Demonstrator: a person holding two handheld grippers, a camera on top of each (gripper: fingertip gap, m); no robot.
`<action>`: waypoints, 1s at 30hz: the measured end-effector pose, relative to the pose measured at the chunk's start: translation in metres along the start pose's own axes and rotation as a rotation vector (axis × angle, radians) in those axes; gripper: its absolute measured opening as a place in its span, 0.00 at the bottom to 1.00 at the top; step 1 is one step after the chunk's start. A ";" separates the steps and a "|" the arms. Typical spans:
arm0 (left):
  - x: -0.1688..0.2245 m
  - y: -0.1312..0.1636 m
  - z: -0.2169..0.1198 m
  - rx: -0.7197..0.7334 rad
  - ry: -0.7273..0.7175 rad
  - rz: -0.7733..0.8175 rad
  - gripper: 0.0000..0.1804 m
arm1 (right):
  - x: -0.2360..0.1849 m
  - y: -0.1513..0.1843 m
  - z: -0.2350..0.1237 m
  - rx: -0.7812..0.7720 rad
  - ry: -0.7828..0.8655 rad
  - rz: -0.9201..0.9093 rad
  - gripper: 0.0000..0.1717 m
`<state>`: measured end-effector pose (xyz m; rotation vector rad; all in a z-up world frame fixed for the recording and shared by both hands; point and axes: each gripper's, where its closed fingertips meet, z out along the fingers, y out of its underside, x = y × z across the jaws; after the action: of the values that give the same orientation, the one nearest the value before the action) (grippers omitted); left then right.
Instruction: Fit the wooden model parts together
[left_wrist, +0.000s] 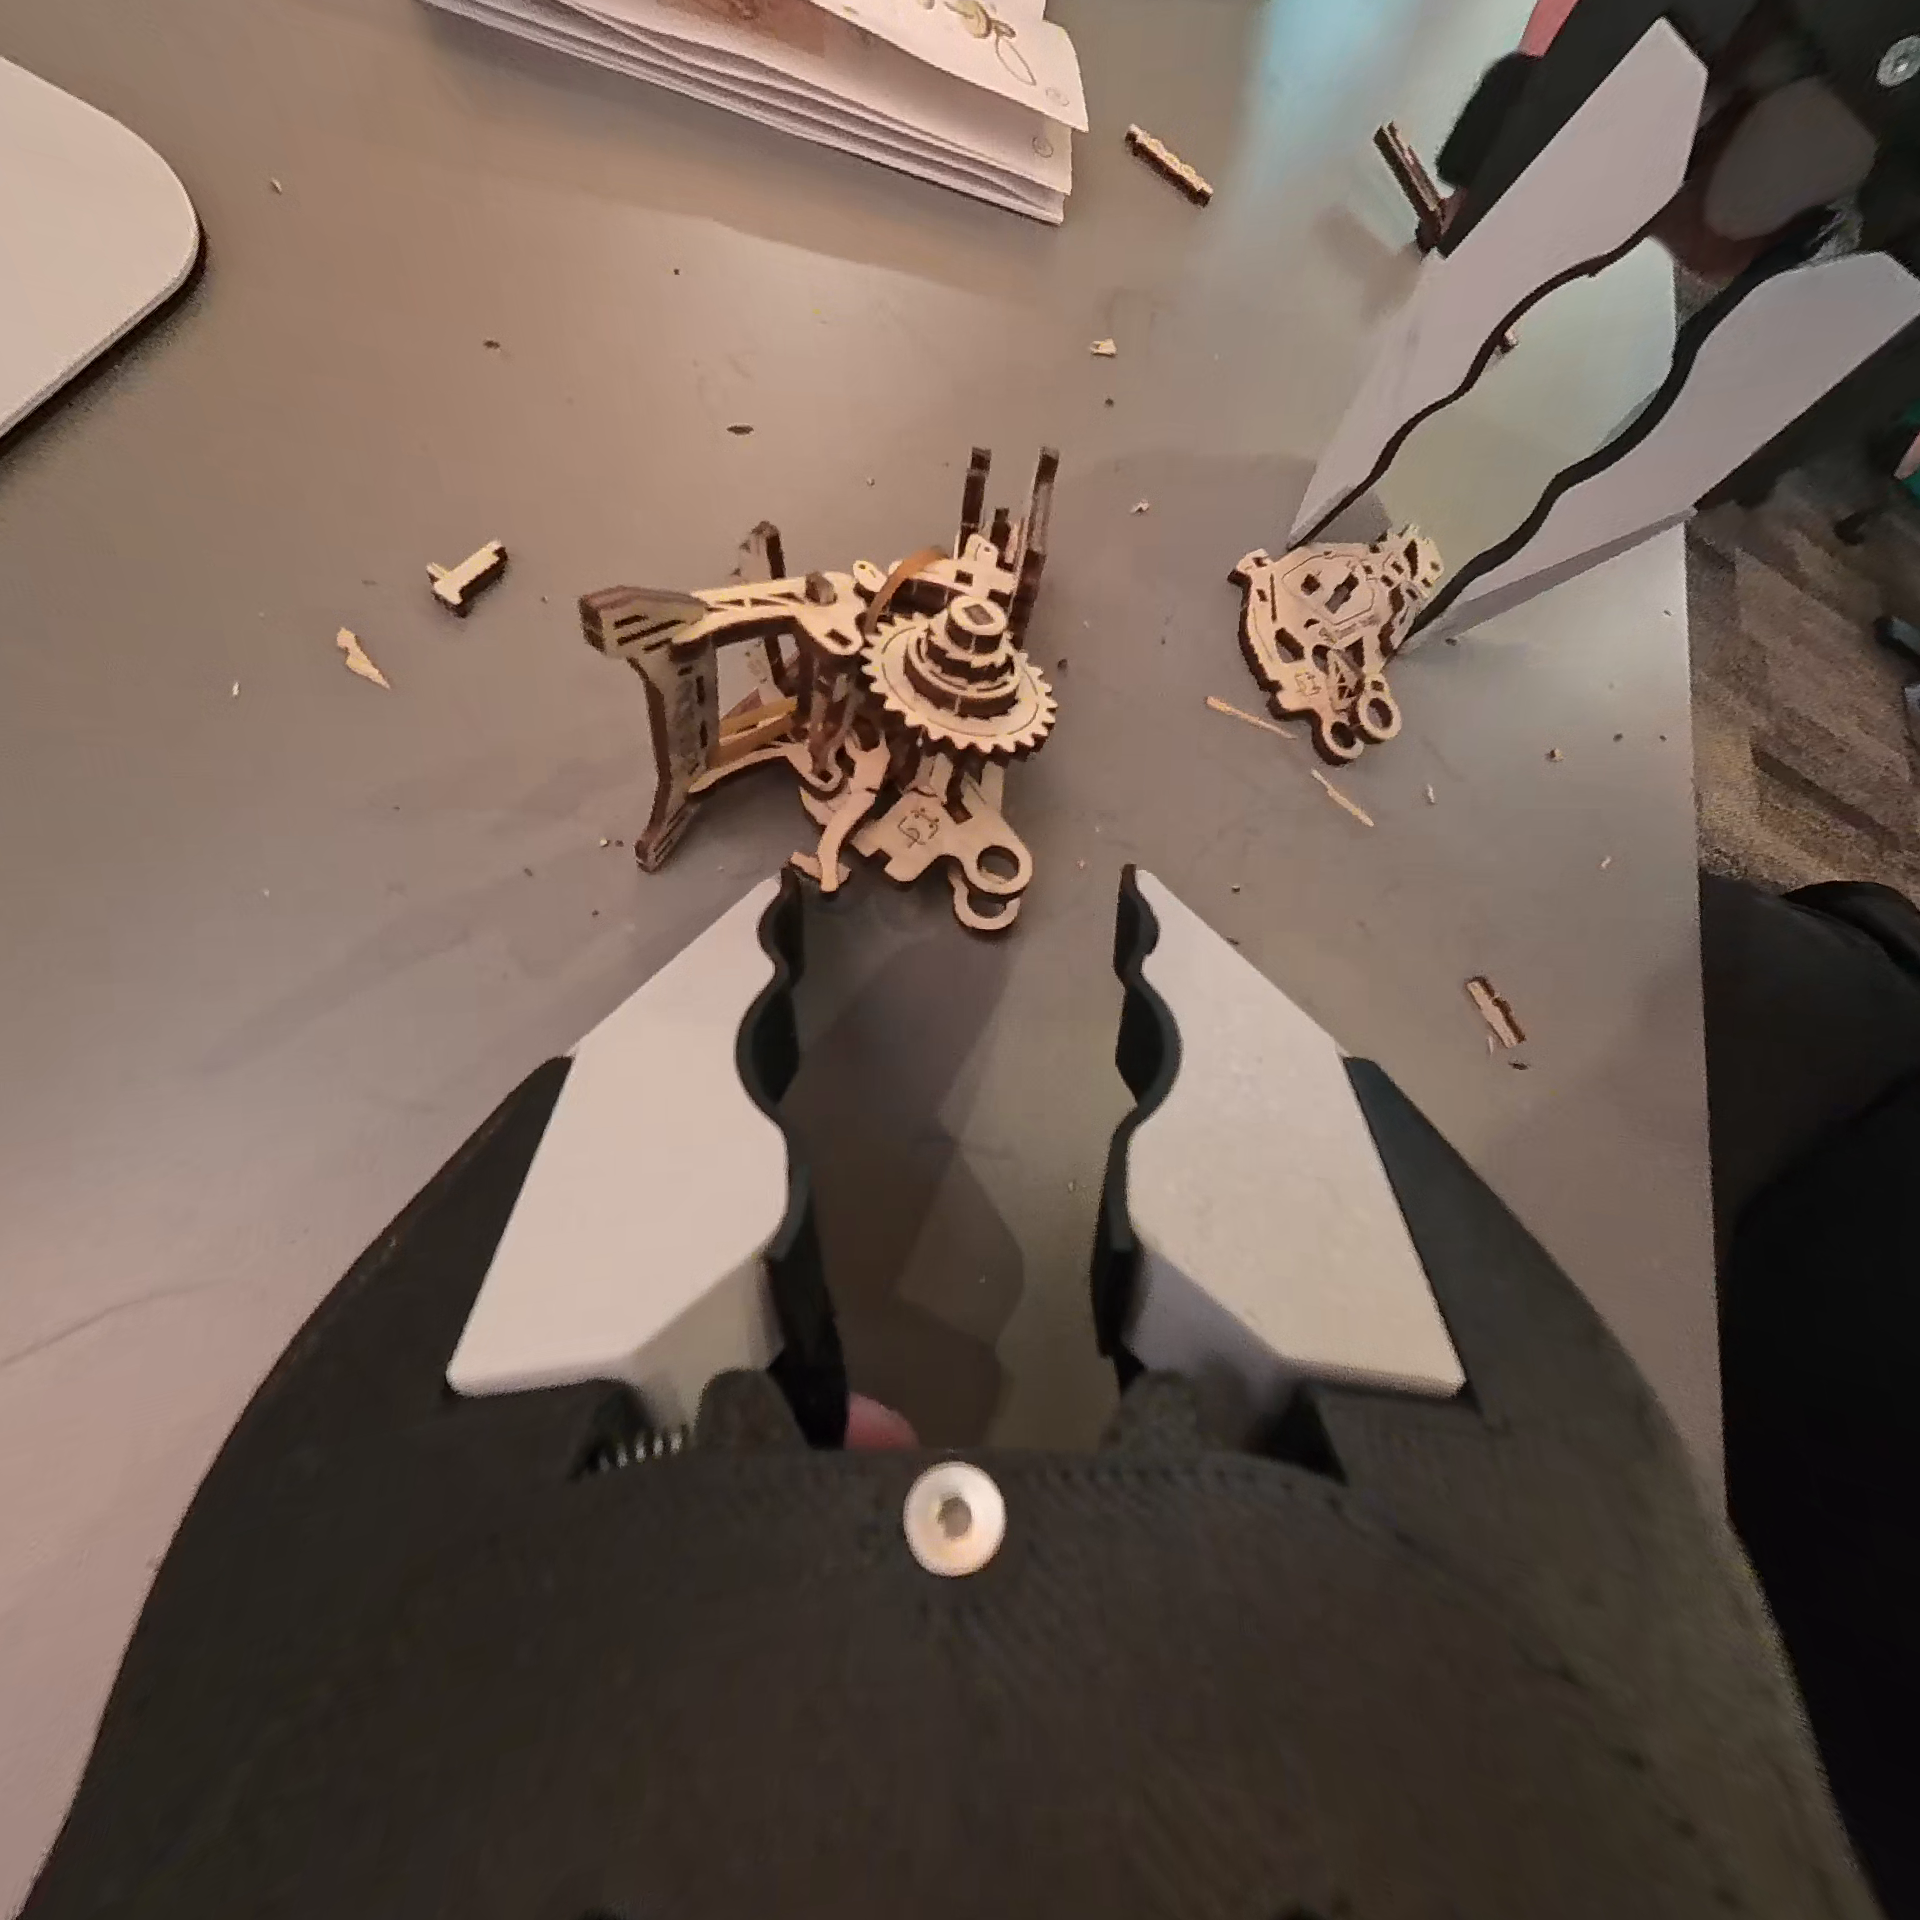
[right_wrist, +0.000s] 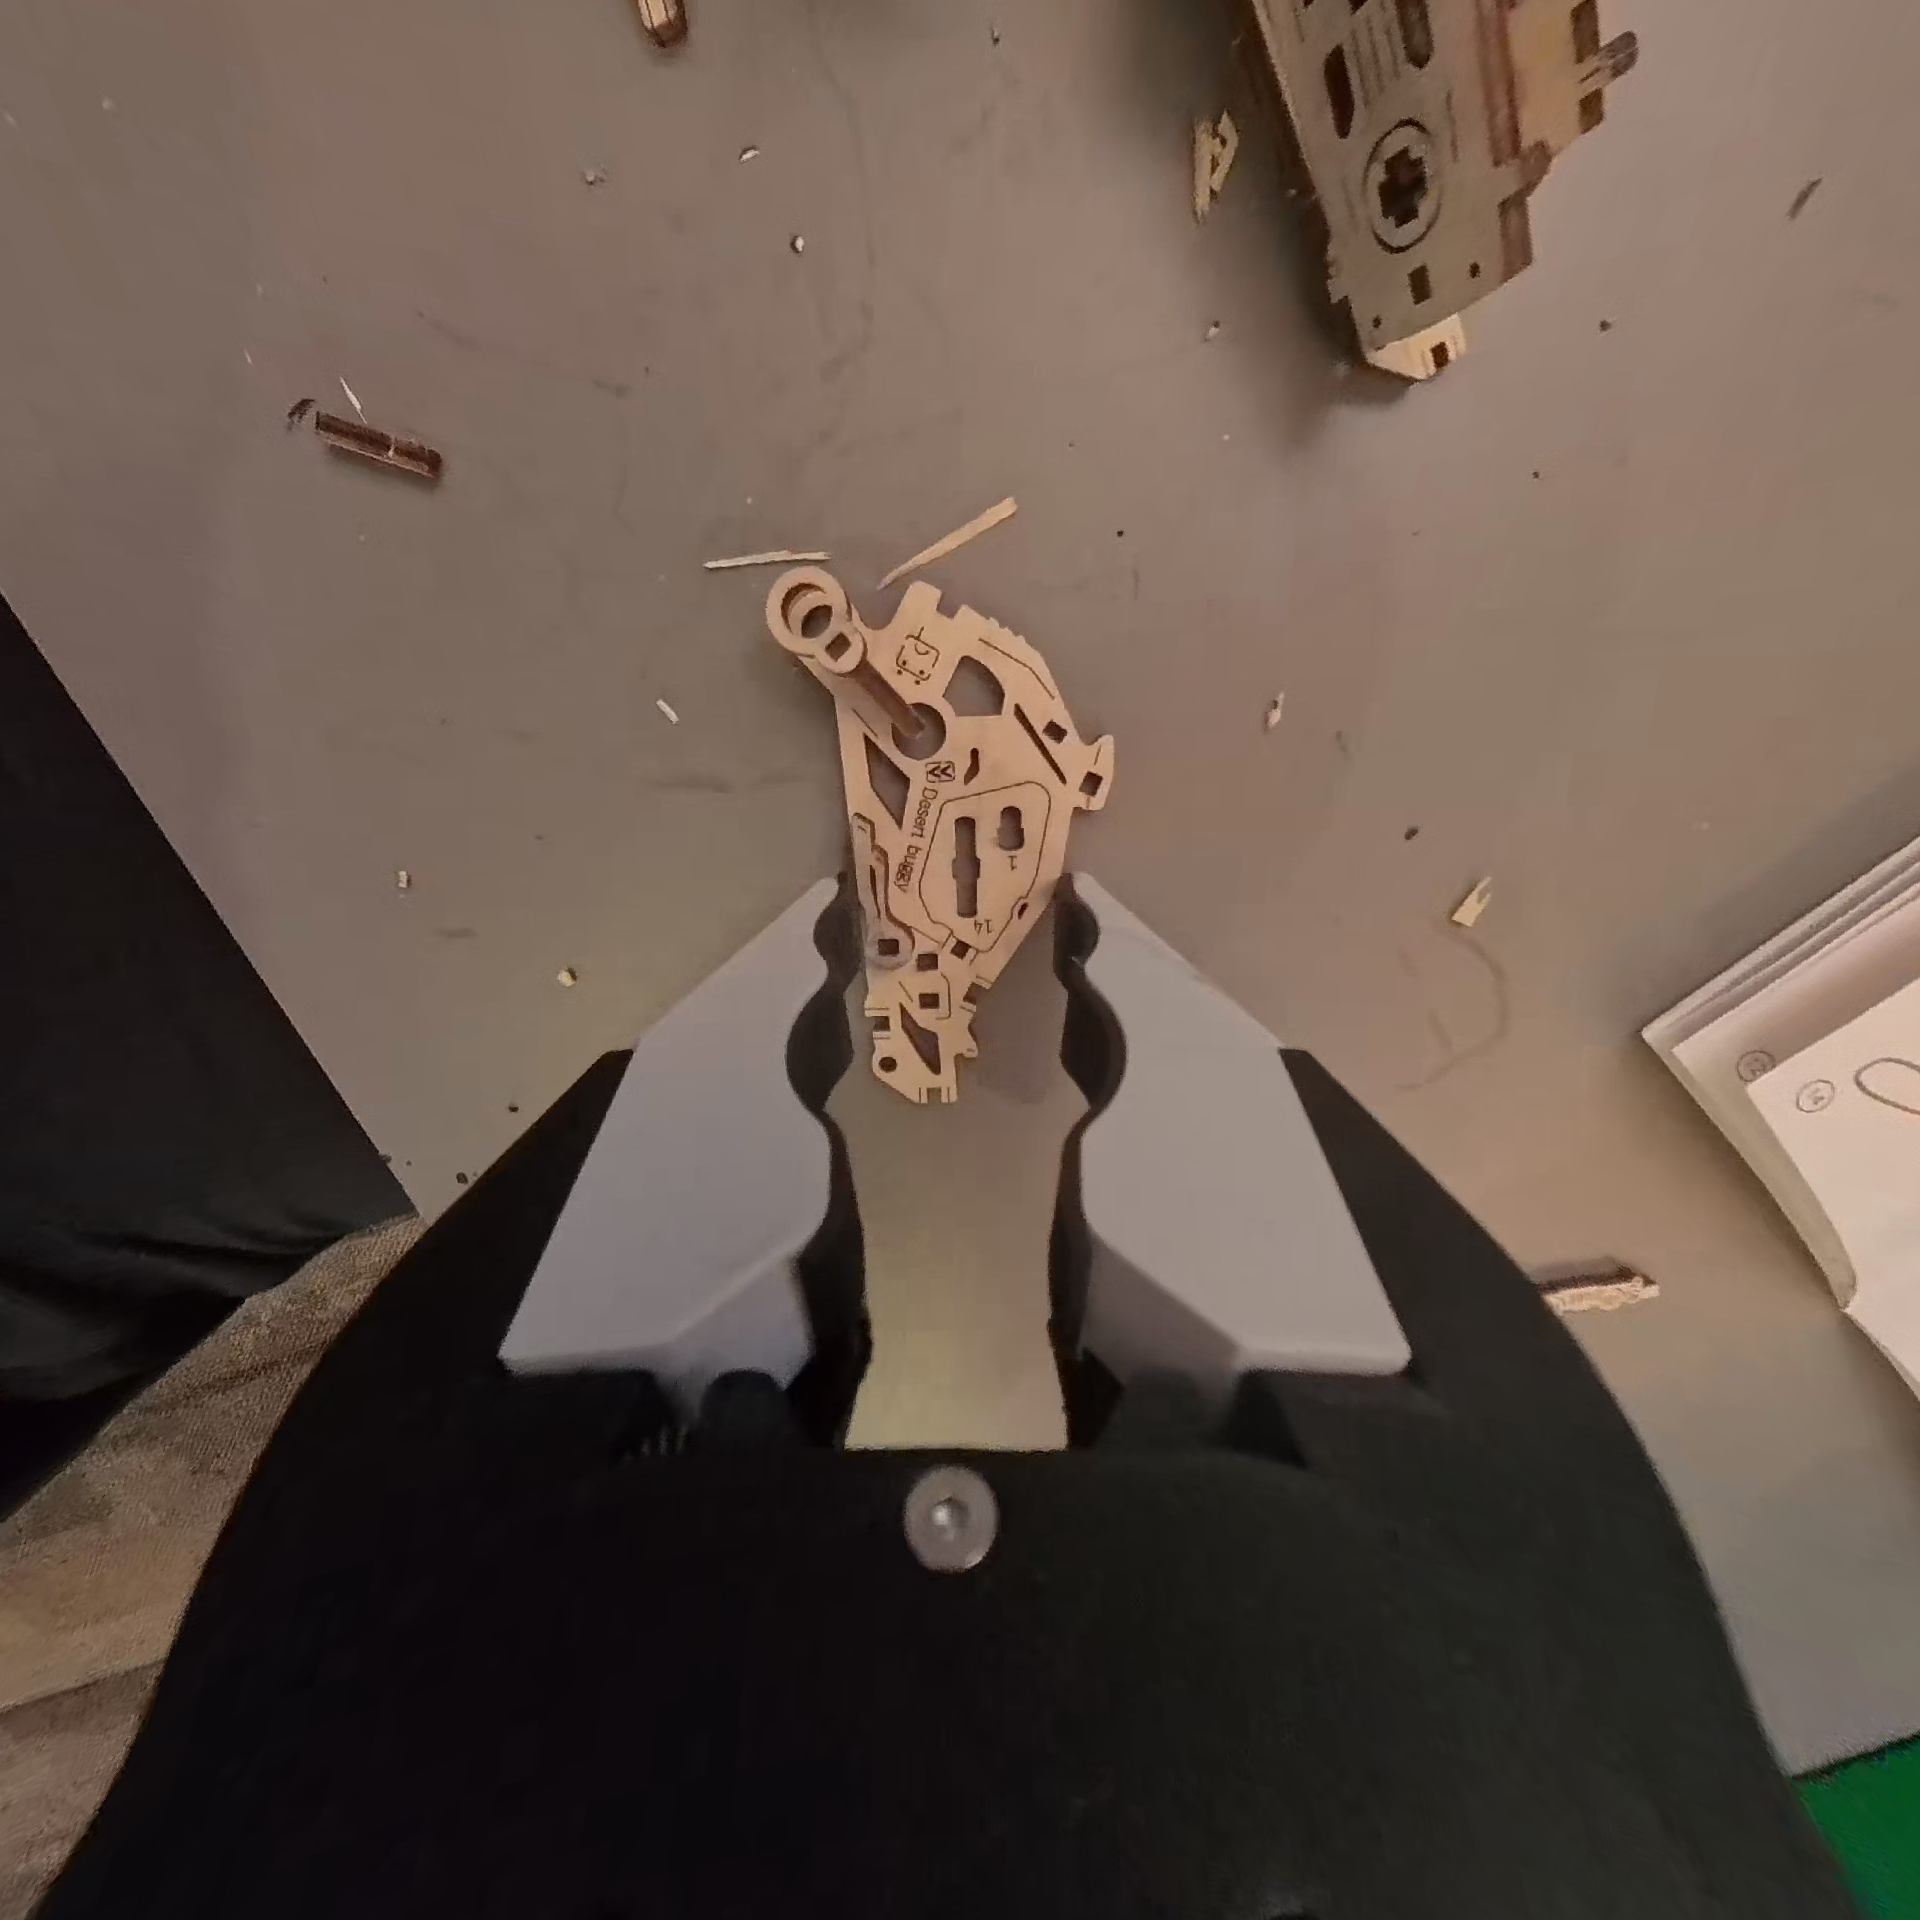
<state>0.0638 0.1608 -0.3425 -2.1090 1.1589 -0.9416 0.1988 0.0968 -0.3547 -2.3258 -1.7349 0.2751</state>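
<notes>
Dead center of the right wrist view, the flat wooden side plate (right_wrist: 961, 821) lies on the grey table (right_wrist: 416, 260) with its long axis running up-frame, lower end between the right gripper's (right_wrist: 956, 894) parted fingers, maybe touching, while the left gripper (left_wrist: 961, 894) gapes empty just short of the gear assembly (left_wrist: 883, 675).

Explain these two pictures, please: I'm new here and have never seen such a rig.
There is no robot. A person holds a two-finger gripper in each hand, and each gripper has a camera looking along its fingers. The left view shows the left gripper, open and empty, just short of a half-built wooden model on a grey table. The right view shows the right gripper with its fingers either side of a flat wooden plate; whether they press on it yet is unclear. A booklet and wood chips lie around.
</notes>
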 end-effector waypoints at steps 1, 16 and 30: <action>0.000 0.000 0.000 0.000 0.000 0.002 0.32 | 0.001 0.000 -0.001 0.011 0.012 -0.007 0.20; 0.000 -0.024 -0.025 0.148 0.000 0.087 0.44 | 0.030 -0.061 -0.064 0.179 0.126 -0.245 0.20; -0.017 -0.046 -0.011 0.218 -0.175 0.282 0.56 | 0.059 -0.123 -0.027 0.094 -0.194 -0.466 0.20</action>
<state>0.0707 0.1958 -0.3073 -1.7611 1.1690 -0.7036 0.1104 0.1855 -0.2938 -1.8103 -2.2351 0.4941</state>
